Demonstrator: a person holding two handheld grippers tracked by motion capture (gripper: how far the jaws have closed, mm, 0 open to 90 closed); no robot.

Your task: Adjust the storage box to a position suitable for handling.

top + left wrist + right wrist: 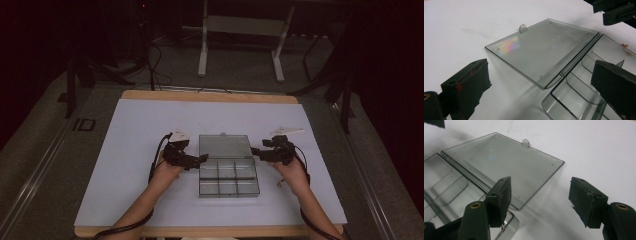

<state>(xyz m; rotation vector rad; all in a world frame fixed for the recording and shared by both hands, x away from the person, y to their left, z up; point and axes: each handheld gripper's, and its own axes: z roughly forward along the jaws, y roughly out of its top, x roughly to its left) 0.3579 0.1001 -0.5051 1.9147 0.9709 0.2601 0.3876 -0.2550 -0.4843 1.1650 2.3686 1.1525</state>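
A: Which step is this? The clear, smoke-grey plastic compartment box [228, 172] lies in the middle of the white desk [125, 150], and its flat lid [224, 146] is swung fully back, lying flat on the desk on the far side of the tray.

B: I'd judge the opening step is done — both grippers are letting go. The left gripper [196, 160] sits just beside the box's left edge at the hinge line, its jaws standing wide apart with nothing between them. The right gripper [259, 152] is just beside the box's right edge, jaws also parted and holding nothing.

A: And the box itself?

B: Six compartments in two rows of three, all looking empty as far as I can tell. In the left gripper view the lid [541, 50] shows a small rounded tab with a hole [523, 28] on its far edge and a rainbow sheen across the plastic; the hinge [579, 56] runs between lid and tray.

A: The next move?

B: Probably pulling both grippers clear of the box — or reaching for whatever goes into it. Thin, slick walls call for a gentle, square grip.
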